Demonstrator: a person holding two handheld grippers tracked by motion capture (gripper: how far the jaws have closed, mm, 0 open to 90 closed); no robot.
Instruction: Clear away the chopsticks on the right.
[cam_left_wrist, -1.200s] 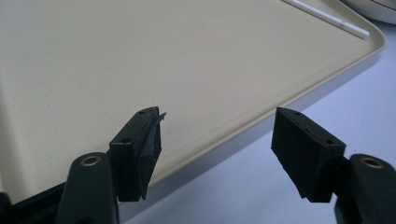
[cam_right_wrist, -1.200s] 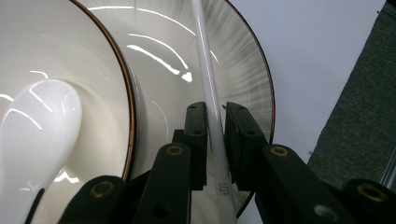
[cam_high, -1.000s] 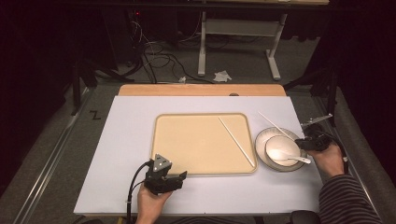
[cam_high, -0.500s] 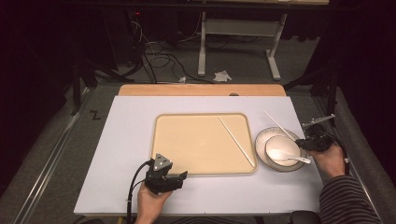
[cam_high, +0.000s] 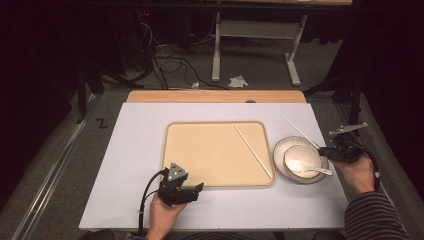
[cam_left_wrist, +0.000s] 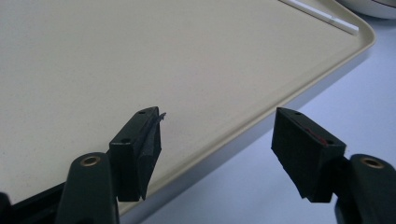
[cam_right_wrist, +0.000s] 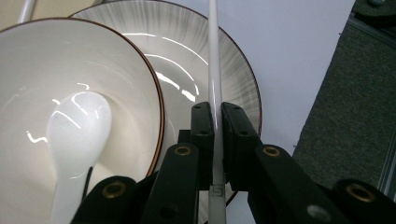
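My right gripper (cam_high: 325, 149) sits at the right rim of a grey striped plate (cam_high: 279, 150) and is shut on a white chopstick (cam_high: 298, 130), which runs up and left from the jaws. In the right gripper view the chopstick (cam_right_wrist: 213, 70) passes between the closed jaws, over the plate (cam_right_wrist: 187, 56). A white bowl (cam_right_wrist: 42, 65) rests on the plate with a white spoon (cam_right_wrist: 77, 126) inside. A second chopstick (cam_high: 252, 150) lies on the beige tray (cam_high: 200, 150). My left gripper (cam_high: 192, 192) is open at the tray's front edge (cam_left_wrist: 261, 126), holding nothing.
The tray and plate lie on a white board (cam_high: 135, 150) over a wooden tabletop (cam_high: 215, 96). Cables and a table frame (cam_high: 250, 40) stand on the floor behind. Dark grey matting (cam_right_wrist: 350, 93) borders the board on the right.
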